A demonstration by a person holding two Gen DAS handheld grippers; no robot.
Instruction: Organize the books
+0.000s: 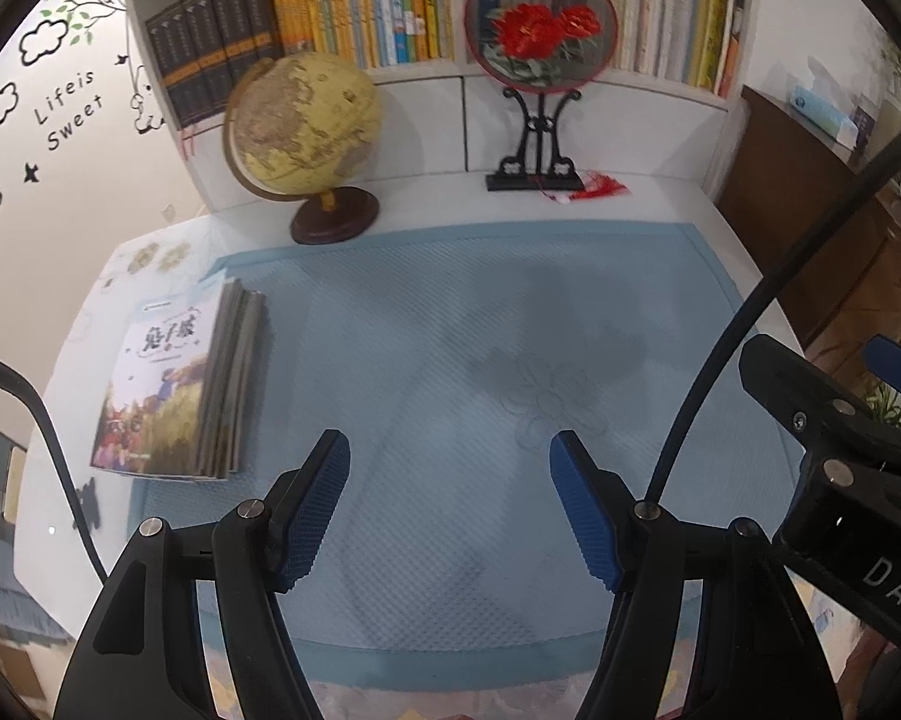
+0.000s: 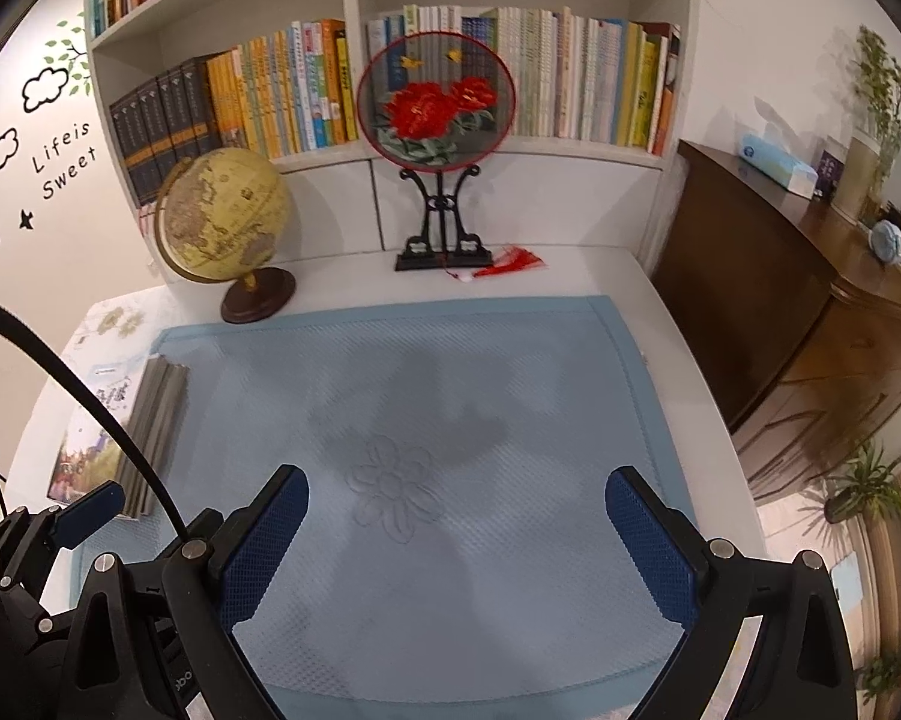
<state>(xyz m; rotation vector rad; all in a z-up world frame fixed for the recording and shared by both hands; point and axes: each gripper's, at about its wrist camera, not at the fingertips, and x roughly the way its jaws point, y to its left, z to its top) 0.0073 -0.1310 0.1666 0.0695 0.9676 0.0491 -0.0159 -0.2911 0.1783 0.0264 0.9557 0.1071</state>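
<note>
A small stack of thin paperback books (image 1: 174,384) with a colourful illustrated cover on top lies flat at the left edge of the pale blue quilted mat (image 1: 450,360), partly on the mat and partly on the white counter (image 1: 660,198) beside it. The page edges of the stack face the middle of the mat. In the right wrist view the same stack (image 2: 144,426) shows at the far left, partly crossed by a black cable (image 2: 90,396).

The left hand-held gripper (image 1: 450,510) hangs over the bare mat to the right of the stack, its blue textured pads spread apart with nothing between them. The right hand-held gripper (image 2: 456,546) is likewise released, its pads wide apart above the stitched flower outline (image 2: 396,498) in the mat, gripping nothing. Neither touches the books.

At the back of the counter stand a yellowish antique-style globe on a dark round wooden base (image 1: 306,132) and, to its right, a round embroidered fan with red flowers on a black ornate stand (image 1: 537,36), with a red tassel (image 1: 594,189) lying at its foot. Behind them a white bookshelf (image 2: 354,12) holds rows of upright books, dark volumes at the left and yellow and pale spines to the right. A dark brown wooden cabinet (image 2: 780,300) stands at the right of the counter.
</note>
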